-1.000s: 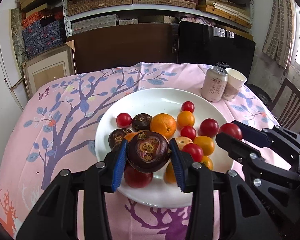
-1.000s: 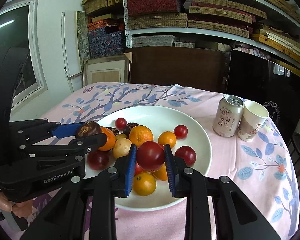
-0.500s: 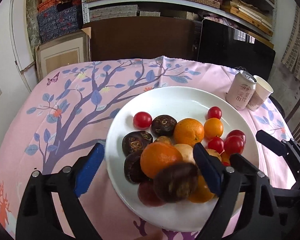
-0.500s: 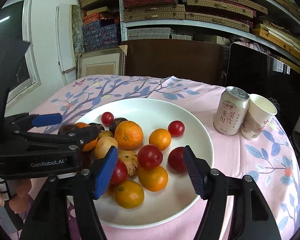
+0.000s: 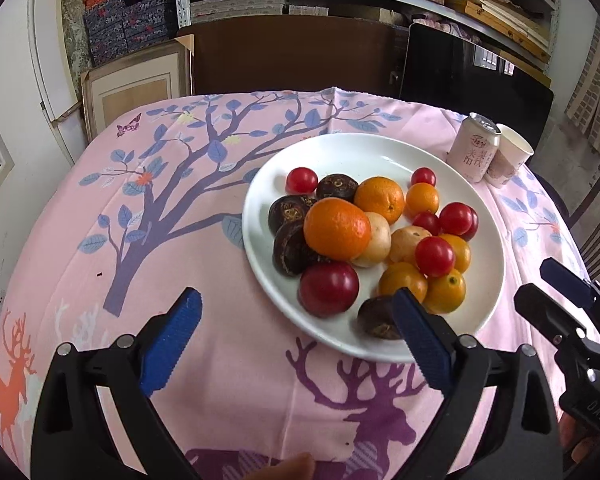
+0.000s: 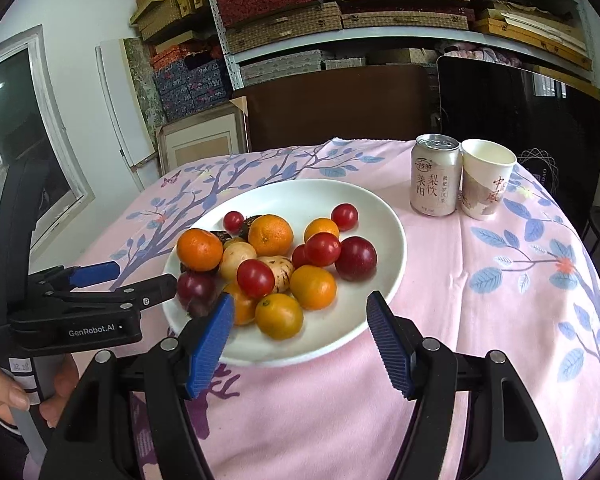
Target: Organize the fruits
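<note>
Fruits [image 6: 276, 264] piled on a white plate [image 6: 384, 216] on the desk, both hand-held grippers spread wide and holding nothing.

The left hand-held gripper [image 5: 296, 340] hovers low at the plate's near rim, its blue pads [image 5: 420, 340] far apart; one pad partly hides a dark passion fruit [image 5: 376, 316] at the plate's edge. The right hand-held gripper [image 6: 300, 340] hangs just short of the plate's near side, jaws wide too. Oranges, cherry tomatoes, plums and pale fruit lie heaped, touching. Beyond the plate a pink drink can [image 6: 436, 176] with Chinese characters stands just beside a paper cup [image 6: 486, 178]. The desk wears a pink tree-and-deer tablecloth [image 5: 180, 208]. The left tool's body reads "GenRobot.AI".
</note>
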A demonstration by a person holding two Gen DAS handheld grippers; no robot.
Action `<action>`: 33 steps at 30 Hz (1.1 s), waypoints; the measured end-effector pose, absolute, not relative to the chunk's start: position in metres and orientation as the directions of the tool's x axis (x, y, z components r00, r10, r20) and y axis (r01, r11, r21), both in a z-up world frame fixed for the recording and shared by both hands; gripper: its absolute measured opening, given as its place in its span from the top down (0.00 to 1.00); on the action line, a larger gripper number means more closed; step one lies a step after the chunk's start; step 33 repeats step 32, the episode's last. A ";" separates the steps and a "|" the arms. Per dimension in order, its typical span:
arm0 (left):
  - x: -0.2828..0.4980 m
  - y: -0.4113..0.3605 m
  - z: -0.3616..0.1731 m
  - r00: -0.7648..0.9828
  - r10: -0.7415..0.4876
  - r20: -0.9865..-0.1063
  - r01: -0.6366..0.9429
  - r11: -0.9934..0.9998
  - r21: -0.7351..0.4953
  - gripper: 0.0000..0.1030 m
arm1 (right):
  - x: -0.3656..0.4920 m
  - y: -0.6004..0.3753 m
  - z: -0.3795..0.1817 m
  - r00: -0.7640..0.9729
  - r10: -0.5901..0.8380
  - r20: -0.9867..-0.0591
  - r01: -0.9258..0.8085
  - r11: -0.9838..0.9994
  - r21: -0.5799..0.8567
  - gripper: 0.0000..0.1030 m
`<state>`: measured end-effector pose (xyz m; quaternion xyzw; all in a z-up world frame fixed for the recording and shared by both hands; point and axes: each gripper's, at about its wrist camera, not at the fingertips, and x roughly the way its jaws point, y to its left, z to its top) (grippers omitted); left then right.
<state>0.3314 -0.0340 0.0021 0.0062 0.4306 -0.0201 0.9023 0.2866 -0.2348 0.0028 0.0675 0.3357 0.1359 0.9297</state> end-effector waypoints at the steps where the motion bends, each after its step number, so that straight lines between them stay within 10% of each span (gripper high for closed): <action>1: 0.324 -0.033 0.004 0.629 -0.029 -0.777 0.042 0.999 -0.004 0.09 | 0.280 -0.235 0.004 0.736 0.303 -0.605 -0.207 0.952 0.225 0.33; 33: 0.171 -0.027 -0.019 0.694 -0.023 -0.720 0.082 0.996 0.047 0.05 | 0.154 -0.222 -0.029 0.708 0.255 -0.658 -0.147 0.965 0.215 0.14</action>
